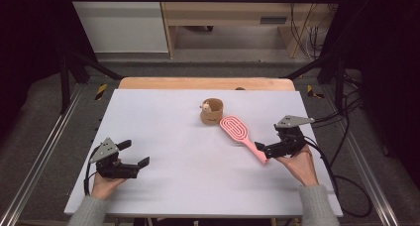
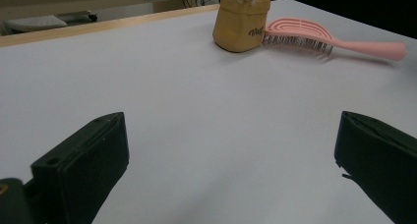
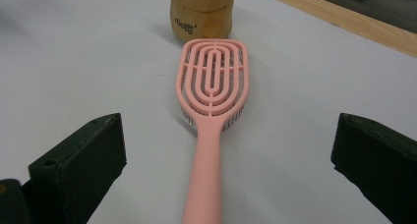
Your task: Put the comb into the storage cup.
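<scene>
Left gripper (image 1: 134, 153) and right gripper (image 1: 261, 149): black bodies, blocky black fingers (image 3: 78, 165), grey three-cornered top plates, black trailing cables. Grey knit sleeves (image 1: 89, 212).

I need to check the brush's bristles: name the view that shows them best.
The left gripper view: the pink plastic hairbrush lies side-on, bristles down. The right gripper view shows their tips through its slotted back; the high view shows the back.

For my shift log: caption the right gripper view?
Open right gripper straddles the pink brush handle, bristles down, tan pouch beyond.
</scene>
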Demonstrator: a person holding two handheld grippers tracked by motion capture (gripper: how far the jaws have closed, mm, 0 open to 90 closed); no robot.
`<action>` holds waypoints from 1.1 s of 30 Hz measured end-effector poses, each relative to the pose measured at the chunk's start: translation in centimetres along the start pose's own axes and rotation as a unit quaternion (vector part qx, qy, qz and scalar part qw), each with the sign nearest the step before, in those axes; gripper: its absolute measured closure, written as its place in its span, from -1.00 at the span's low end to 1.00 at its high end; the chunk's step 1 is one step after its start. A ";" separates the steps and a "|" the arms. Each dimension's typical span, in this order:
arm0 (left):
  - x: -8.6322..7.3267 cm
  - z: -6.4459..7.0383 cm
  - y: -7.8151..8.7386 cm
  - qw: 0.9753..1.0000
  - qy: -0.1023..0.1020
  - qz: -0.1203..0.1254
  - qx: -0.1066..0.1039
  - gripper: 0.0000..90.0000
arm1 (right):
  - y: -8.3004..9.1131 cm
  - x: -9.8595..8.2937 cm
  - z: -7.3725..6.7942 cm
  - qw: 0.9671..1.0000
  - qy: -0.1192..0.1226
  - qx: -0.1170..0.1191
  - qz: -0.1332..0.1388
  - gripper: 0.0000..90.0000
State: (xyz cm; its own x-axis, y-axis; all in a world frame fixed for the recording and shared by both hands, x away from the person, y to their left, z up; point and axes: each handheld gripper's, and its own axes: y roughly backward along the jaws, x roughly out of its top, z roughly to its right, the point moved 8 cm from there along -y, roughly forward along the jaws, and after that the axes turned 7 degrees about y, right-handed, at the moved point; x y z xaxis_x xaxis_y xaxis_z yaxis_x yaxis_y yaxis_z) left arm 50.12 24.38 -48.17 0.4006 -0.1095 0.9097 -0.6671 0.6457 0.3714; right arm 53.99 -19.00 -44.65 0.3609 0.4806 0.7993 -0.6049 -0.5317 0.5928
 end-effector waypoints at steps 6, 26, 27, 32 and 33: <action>0.0 0.0 0.0 1.000 0.000 0.000 0.001 -1.00 | -0.3 0.8 -0.1 1.000 0.014 -0.001 -0.016 -0.98; 0.0 0.0 0.0 1.000 -0.001 0.000 0.001 -1.00 | -2.2 1.4 -0.1 0.996 0.041 0.006 -0.074 -0.97; 0.0 0.0 0.0 1.000 -0.001 -0.001 0.001 -1.00 | -2.5 1.4 -0.1 0.996 0.040 0.007 -0.083 -0.97; 0.0 0.0 -0.1 1.000 -0.001 -0.002 0.002 -1.00 | -3.0 1.2 -0.2 0.994 0.046 0.010 -0.098 -0.97; 0.0 0.0 -0.1 1.000 -0.001 -0.002 0.002 -1.00 | -3.2 1.2 -0.2 0.994 0.047 0.010 -0.101 -0.96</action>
State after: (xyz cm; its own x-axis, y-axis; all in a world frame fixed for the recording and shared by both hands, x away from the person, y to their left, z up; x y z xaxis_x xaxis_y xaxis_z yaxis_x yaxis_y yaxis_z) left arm 50.13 24.33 -48.23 0.4013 -0.1139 0.9088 -0.6677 0.6429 0.3754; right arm 56.16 -16.59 -45.61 0.4048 0.6423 0.6509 -0.5120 -0.4306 0.7433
